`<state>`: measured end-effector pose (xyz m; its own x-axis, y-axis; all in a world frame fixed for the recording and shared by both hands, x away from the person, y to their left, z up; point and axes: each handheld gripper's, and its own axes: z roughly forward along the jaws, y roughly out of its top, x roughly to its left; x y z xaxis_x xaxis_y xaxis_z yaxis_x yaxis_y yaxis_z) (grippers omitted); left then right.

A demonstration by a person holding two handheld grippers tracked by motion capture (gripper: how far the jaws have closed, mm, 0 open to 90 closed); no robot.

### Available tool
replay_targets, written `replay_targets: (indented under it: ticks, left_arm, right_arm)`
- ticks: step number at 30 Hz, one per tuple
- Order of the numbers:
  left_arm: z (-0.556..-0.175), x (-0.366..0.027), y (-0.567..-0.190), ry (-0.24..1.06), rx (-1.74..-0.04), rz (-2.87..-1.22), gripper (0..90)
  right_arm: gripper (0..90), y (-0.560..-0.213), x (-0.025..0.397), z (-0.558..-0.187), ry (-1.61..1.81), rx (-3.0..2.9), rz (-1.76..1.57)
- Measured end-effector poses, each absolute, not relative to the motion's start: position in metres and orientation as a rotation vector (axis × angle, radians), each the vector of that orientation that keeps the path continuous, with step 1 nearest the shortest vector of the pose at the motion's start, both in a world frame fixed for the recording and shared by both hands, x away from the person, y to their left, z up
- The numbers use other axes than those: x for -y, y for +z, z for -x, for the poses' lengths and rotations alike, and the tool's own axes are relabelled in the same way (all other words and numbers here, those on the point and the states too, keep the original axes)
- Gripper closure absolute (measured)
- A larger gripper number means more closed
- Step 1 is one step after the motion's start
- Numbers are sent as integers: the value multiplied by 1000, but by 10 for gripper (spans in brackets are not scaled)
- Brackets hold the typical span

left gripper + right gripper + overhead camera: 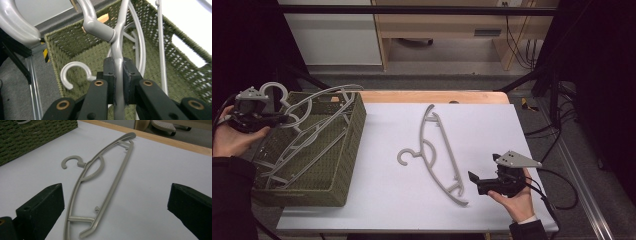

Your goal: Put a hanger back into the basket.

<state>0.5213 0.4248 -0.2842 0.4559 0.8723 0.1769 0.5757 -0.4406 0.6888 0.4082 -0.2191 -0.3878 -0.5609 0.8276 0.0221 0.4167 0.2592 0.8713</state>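
Left gripper clamps grey plastic hanger over green woven basket, left edge of surface; its long axis runs toward the far right. Right gripper released.

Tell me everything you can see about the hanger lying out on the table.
The hanger is pale grey and looks like plastic, with a small open hook, curved shoulders, a straight lower bar and short struts near each end. It lies flat on the white table, apart from the green woven basket, hook pointing towards it. Nothing grips it: the right gripper sits open just beside its near end, jaws wide apart.
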Motion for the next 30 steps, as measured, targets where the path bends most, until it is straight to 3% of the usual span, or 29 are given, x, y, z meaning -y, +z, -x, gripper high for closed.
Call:
replay_targets:
  ticks: [22, 30]
  left_arm:
    - [-530, -441, -311, 749, -1296, -2213, 827]
    - [-532, -438, -330, 692, -1292, -2205, 826]
  right_arm:
    - [15, -390, 218, -410, 1227, -2098, -1127]
    - [20, -390, 218, -409, 1227, -2099, -1130]
